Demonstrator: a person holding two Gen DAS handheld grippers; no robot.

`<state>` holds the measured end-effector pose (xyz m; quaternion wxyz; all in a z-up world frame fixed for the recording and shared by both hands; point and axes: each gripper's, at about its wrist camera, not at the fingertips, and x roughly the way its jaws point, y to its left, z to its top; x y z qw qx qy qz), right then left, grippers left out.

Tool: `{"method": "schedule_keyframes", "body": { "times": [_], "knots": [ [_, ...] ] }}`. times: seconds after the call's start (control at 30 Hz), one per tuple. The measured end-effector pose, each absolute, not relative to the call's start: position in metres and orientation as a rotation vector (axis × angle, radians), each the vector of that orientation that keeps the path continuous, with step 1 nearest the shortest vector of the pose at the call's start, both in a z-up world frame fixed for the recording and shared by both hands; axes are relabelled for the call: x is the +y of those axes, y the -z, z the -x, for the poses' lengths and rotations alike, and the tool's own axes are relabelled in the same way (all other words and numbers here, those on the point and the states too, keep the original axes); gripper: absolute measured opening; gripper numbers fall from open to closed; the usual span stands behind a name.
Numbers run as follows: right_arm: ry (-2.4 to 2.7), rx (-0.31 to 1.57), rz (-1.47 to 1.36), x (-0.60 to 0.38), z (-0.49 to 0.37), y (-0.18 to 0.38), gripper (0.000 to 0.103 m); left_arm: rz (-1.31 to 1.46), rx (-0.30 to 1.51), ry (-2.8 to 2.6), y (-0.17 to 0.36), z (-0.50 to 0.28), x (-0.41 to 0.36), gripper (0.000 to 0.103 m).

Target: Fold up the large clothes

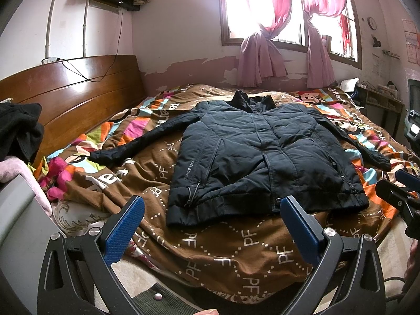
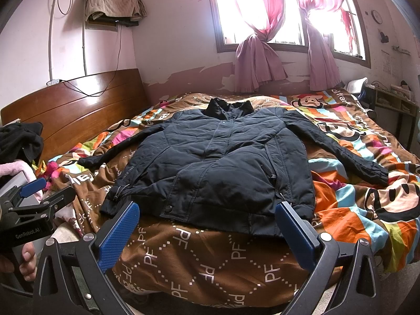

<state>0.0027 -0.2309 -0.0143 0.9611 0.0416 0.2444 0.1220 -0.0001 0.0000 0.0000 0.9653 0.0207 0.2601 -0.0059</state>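
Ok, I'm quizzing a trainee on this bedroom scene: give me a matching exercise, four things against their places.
Things:
1. jacket
2. curtains
3. headboard
4. beige cloth

Places:
A. tied at the window
B. high on the wall
C. spread flat on the quilt, sleeves out
D. at the bed's left end

Pairs: 1-C, 2-A, 3-D, 4-B

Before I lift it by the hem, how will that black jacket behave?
The black jacket looks padded and quilted, so probably bulky yet floppy. Its spread sleeves would likely dangle and drag. The smooth shell may slip in the tongs.
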Motion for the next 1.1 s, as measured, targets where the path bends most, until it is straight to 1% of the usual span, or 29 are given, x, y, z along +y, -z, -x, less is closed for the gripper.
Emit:
{"method": "schedule_keyframes", "body": {
  "times": [0.33, 0.57, 0.77, 1.1],
  "knots": [
    [-0.251, 0.505, -0.088, -0.231, -0.005, 0.016, 0.103, -0.032, 0.547, 0.005, 0.002, -0.001, 0.000, 0.101],
    [-0.201, 0.547, -0.084, -0.231, -0.019, 0.018, 0.103, -0.047, 0.604, 0.002, 0.010, -0.023, 0.000, 0.101],
    [0.036, 0.632, -0.078, -0.264, -0.056, 0.022, 0.103, -0.117, 0.640, -0.001, 0.014, -0.061, -0.009, 0.101],
    [0.227, 0.649, -0.006, -0.322, -0.128, 0.030, 0.103, -0.172, 0.648, 0.036, 0.004, -0.141, -0.038, 0.101]
  ]
}}
